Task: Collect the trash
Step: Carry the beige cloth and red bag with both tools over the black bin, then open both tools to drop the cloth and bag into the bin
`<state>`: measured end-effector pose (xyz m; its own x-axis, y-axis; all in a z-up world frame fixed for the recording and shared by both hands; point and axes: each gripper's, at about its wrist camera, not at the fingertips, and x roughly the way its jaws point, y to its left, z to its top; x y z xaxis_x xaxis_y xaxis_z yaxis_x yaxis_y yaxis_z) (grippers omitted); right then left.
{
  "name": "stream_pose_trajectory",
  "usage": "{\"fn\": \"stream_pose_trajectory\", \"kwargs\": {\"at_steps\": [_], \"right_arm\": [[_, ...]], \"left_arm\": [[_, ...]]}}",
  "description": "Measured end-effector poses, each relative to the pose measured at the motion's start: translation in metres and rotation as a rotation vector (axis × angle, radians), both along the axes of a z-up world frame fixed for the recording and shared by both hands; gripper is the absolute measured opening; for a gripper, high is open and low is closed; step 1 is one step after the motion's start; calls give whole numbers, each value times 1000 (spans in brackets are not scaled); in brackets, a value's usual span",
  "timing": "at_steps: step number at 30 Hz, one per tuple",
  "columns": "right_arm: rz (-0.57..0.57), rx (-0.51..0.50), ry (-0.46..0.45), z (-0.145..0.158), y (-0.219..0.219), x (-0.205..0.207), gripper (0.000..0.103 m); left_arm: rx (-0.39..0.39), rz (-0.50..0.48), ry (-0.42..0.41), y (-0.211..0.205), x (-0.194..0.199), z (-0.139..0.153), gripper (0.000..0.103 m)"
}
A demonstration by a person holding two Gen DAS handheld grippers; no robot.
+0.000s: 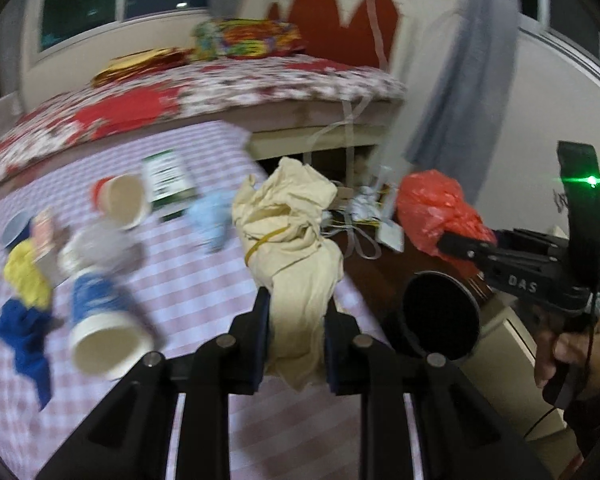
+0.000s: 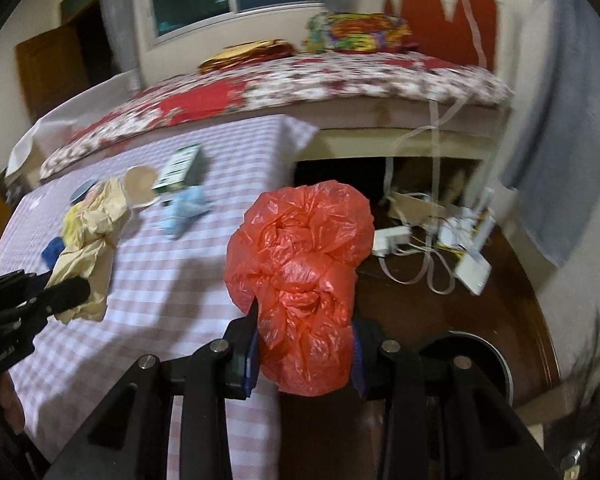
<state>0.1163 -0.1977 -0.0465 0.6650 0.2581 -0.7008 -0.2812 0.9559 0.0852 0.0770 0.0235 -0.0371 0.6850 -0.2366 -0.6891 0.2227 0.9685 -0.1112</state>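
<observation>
left gripper (image 1: 296,320): clamped on cream crumpled paper (image 1: 290,240), held above the checked tablecloth (image 1: 188,280).
right gripper (image 2: 304,344): clamped on red plastic bag (image 2: 300,256), beyond the table edge, above the black bin (image 2: 476,360).

The left gripper (image 1: 298,320) points forward and down, its fingers (image 1: 262,320) pressed against both sides of a cream crumpled paper wad (image 1: 292,240) that rises beyond their tips. The right gripper (image 2: 306,344) points the same way, its fingers (image 2: 252,344) clamped on a red plastic bag (image 2: 300,264). A hand (image 1: 572,352) grips the right gripper's handle, thumb side showing.
</observation>
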Motion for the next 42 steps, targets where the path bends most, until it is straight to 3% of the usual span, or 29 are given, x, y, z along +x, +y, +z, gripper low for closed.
{"fn": "stream_pose_trajectory", "kwargs": {"at_steps": [11, 23, 38, 42], "right_arm": [[-213, -20, 26, -13, -117, -13, 38], [-306, -26, 104, -50, -192, -33, 38], [-259, -85, 290, -143, -228, -16, 38], [-218, -127, 343, -173, -229, -4, 38]], "left_arm": [[11, -227, 35, -111, 6, -3, 24], [40, -374, 140, -193, 9, -36, 24], [102, -435, 407, -261, 59, -111, 24], [93, -445, 511, -280, 73, -138, 25]]}}
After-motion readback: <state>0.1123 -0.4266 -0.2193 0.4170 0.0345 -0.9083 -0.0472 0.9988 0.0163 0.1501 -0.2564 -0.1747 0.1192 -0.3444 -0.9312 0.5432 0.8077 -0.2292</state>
